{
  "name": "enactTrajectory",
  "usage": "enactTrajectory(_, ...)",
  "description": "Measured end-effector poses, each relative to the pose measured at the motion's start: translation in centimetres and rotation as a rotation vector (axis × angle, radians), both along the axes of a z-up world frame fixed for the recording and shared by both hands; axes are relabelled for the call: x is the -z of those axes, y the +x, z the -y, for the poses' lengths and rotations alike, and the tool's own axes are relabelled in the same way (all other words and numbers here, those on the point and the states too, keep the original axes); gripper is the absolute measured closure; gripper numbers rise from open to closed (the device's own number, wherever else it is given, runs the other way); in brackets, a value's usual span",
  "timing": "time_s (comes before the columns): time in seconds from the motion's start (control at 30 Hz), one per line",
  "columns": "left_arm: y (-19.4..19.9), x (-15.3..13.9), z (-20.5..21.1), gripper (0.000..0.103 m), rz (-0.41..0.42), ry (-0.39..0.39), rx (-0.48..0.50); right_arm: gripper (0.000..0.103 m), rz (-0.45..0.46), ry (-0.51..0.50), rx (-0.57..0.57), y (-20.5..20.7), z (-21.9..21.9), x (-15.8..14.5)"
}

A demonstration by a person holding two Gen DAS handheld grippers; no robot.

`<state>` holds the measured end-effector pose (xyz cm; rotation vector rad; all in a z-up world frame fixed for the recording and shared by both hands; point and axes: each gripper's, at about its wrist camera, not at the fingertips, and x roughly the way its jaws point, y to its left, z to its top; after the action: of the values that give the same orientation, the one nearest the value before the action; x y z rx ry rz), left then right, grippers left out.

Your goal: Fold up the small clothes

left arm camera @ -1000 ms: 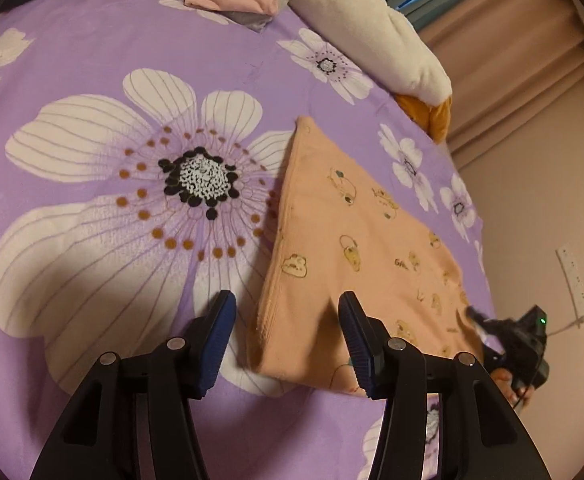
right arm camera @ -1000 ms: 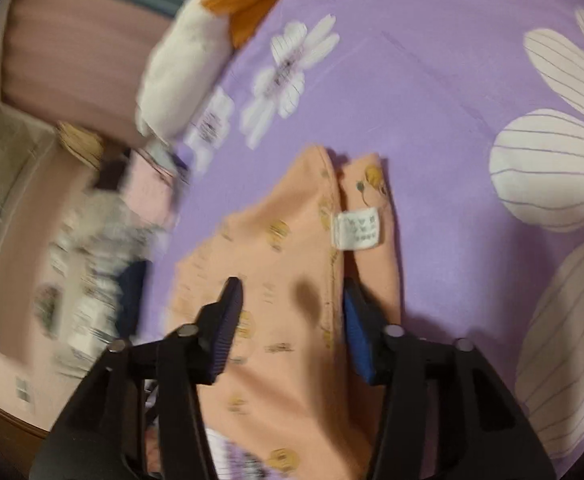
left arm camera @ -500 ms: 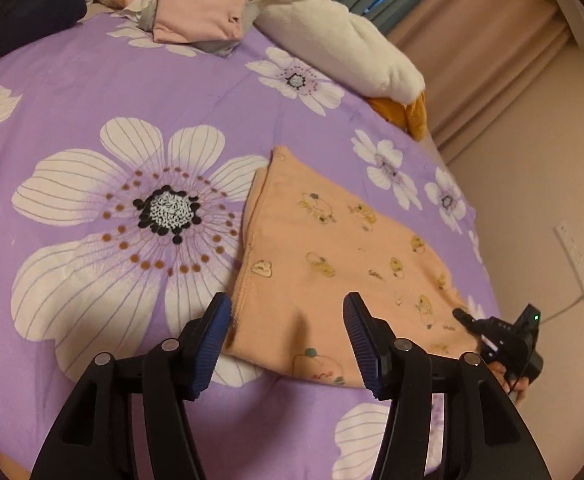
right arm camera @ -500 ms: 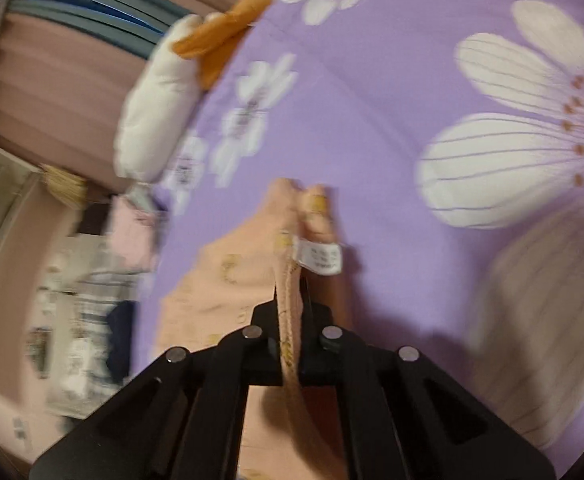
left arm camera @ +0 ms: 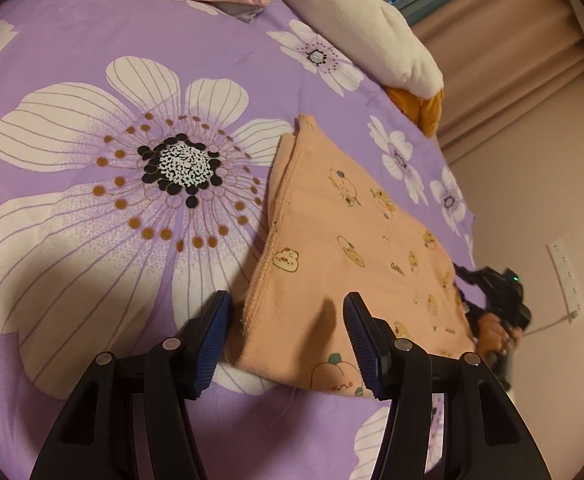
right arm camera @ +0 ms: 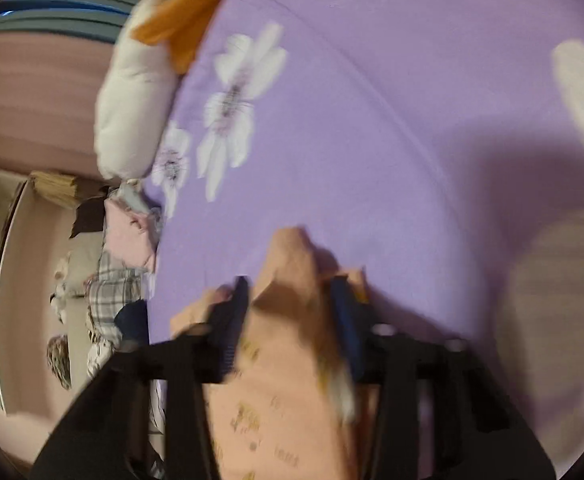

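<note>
Jaws: your left gripper (left arm camera: 287,340) spread over the peach garment (left arm camera: 356,240); right gripper (right arm camera: 292,320) blurred, can't tell. One fold visible, more left.

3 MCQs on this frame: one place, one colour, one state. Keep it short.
1. Where does the peach garment lie?
A. on the purple floral bedspread
B. on a wooden table
C. in a basket

2. What colour are the pads on the left tongs?
A. red
B. blue
C. white

3. What state are the left tongs in?
A. shut on the garment
B. shut on nothing
C. open, straddling the garment's near edge

Answers: 1 A, purple flowered fabric shows all around it; 2 B, both inner pads are blue; 3 C, a wide gap with peach fabric between the fingers.
</note>
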<state>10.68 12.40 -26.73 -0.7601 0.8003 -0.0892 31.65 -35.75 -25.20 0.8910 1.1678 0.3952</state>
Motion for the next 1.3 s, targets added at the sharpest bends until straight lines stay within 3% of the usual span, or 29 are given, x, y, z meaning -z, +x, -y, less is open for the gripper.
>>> enactTrajectory(0.07,0.1,0.0,0.1,0.047,0.001,0.007,0.001,0.094,0.031,0.03,-0.005,0.5,-0.3,0.3)
enactTrajectory(0.13,0.3,-0.1,0.3,0.047,-0.002,0.027,0.003,0.095,0.09,-0.027,0.024,0.1,-0.4,-0.8)
enactTrajectory(0.23,0.4,-0.1,0.6,0.047,0.003,0.054,0.0,0.095,0.183,0.017,0.068,-0.6,0.4,-2.6)
enactTrajectory(0.3,0.5,-0.1,0.9,0.047,0.011,0.081,0.0,0.091,0.21,-0.08,0.128,-1.0,0.8,-3.3)
enactTrajectory(0.37,0.5,-0.2,1.4,0.047,0.013,0.122,0.005,0.092,0.108,-0.26,0.144,-0.6,0.7,-2.3)
enactTrajectory(0.4,0.5,-0.2,1.6,0.047,0.015,0.144,0.008,0.094,0.086,-0.301,0.156,-0.6,0.9,-1.8)
enactTrajectory(0.5,0.5,-0.3,2.0,0.047,0.012,0.177,0.005,0.085,0.079,-0.143,0.205,-2.2,3.1,-1.6)
enactTrajectory(0.6,0.4,-0.6,1.3,0.047,-0.009,0.11,-0.026,0.08,0.148,-0.121,0.14,-5.0,2.3,-4.1)
enactTrajectory(0.7,-0.2,-1.3,1.1,0.047,0.003,0.073,-0.03,0.08,0.231,-0.26,0.018,-8.5,-0.4,-6.6)
enactTrajectory(0.77,-0.9,-2.2,1.4,0.048,0.033,0.102,-0.073,0.08,0.255,-0.387,-0.044,-10.7,-2.4,-6.7)
enactTrajectory(0.8,-1.3,-2.9,1.8,0.058,0.056,0.143,-0.094,0.08,0.25,-0.445,-0.047,-10.8,-2.6,-6.4)
enactTrajectory(0.87,-1.1,-4.0,2.8,0.069,0.071,0.221,-0.095,0.076,0.155,-0.69,-0.007,-10.6,-3.2,-4.5)
enactTrajectory(0.9,-0.8,-4.5,3.4,0.073,0.087,0.245,-0.079,0.079,0.121,-0.698,0.02,-10.5,-2.9,-4.0)
enactTrajectory(1.03,0.9,-5.5,6.1,0.074,0.148,0.231,0.032,0.077,0.23,-0.417,0.04,-13.0,-2.5,-6.2)
enactTrajectory(1.13,2.2,-3.1,7.7,0.074,0.066,0.236,0.078,0.077,0.312,-0.476,-0.006,-15.6,-5.3,-7.9)
enactTrajectory(1.2,2.2,-0.9,8.2,0.074,0.02,0.244,0.078,0.075,0.326,-0.537,-0.067,-16.7,-6.9,-7.5)
enactTrajectory(1.3,0.3,0.0,8.3,0.074,0.091,0.272,0.061,0.076,0.283,-0.625,-0.115,-16.9,-7.8,-5.2)
